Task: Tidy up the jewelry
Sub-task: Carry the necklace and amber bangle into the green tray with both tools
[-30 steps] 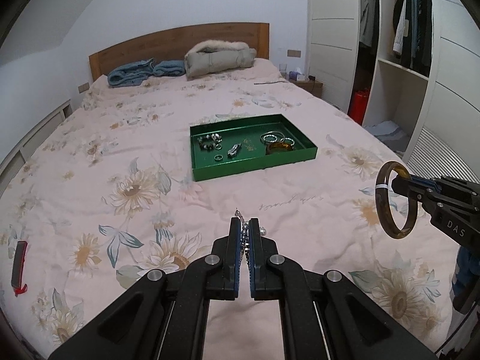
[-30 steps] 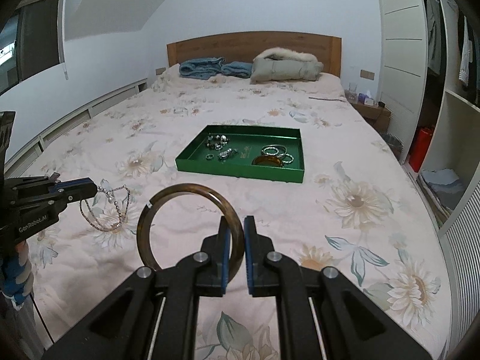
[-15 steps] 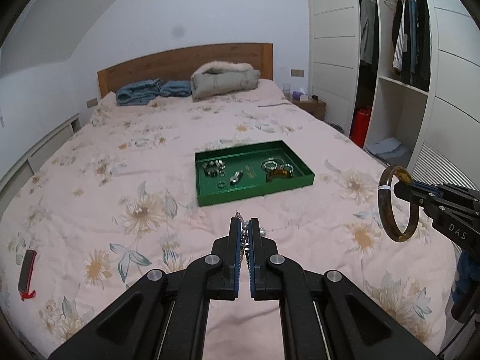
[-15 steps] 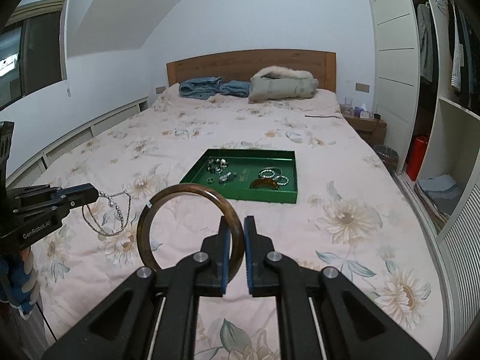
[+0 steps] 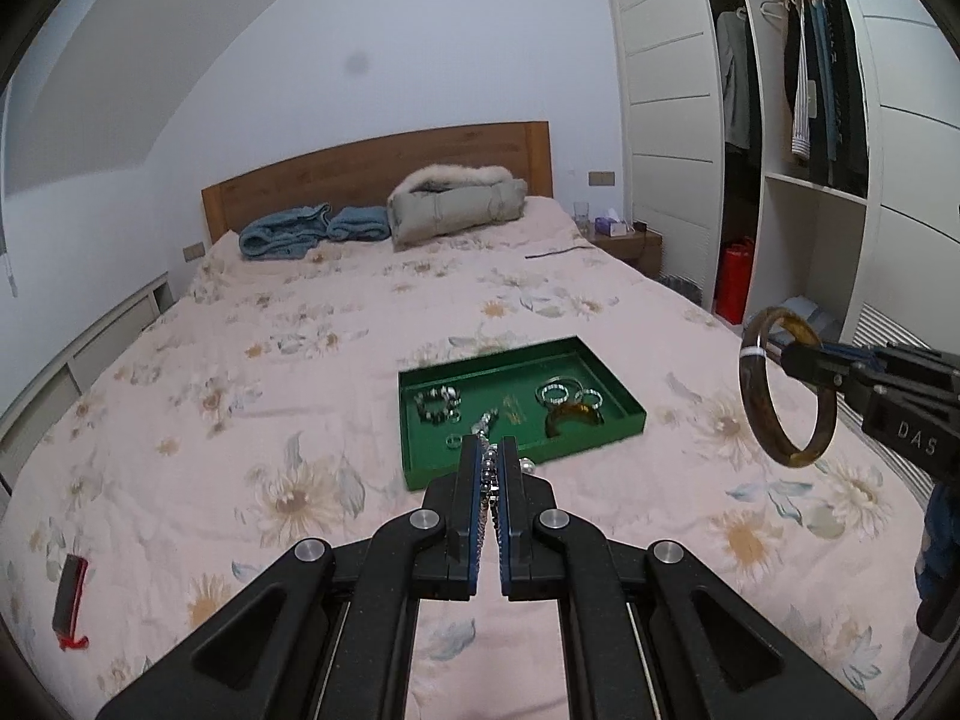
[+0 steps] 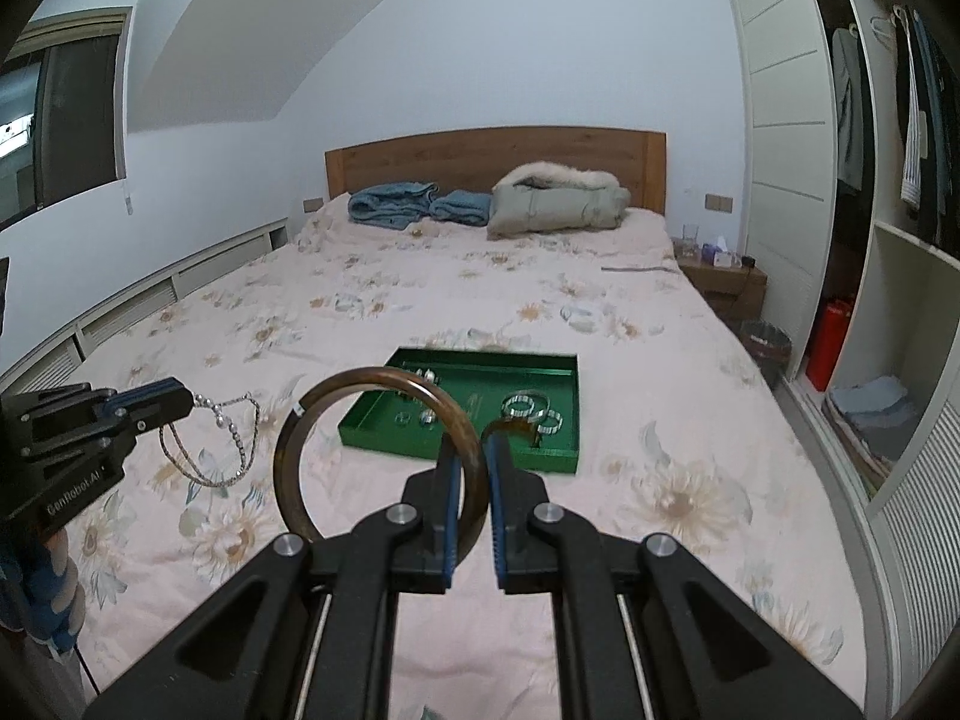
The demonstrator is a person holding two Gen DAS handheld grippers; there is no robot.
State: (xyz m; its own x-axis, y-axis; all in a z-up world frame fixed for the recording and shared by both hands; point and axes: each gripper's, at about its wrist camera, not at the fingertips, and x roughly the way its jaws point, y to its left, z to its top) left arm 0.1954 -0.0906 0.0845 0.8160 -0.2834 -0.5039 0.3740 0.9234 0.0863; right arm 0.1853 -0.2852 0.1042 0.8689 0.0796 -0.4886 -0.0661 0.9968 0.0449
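Right now the left gripper [image 5: 492, 468] is pinched tight on a thin beaded necklace [image 6: 210, 441]. Between its jaws only a few beads are seen from its own camera. From the right camera the rest of the chain is seen hanging down in a loose loop under the tips, clear of the bed.

The right gripper [image 6: 474, 456] is clamped on a brown bangle [image 6: 378, 456]. The ring is held by one side, and it is stood up on its edge. Most of the ring is stuck out to the left of the jaws, toward the other gripper.

Straight ahead of both sets of jaws, and lower down, a green tray [image 5: 618, 405] is laid flat on the flowered bed cover [image 5: 240, 420]. Its long side is turned across the view, a little slanted. Silver rings [image 5: 561, 390], a dark bead bracelet [image 5: 437, 403] and a piece of a second brown bangle [image 5: 573, 414] are already kept inside it.

From each gripper's own camera the tray is seen just past the tips, a bit to the right of the left jaws and right behind the right jaws. Which hand is nearer cannot be told for sure. The tray is probably where both pieces are to be put, so a move forward and down is needed.
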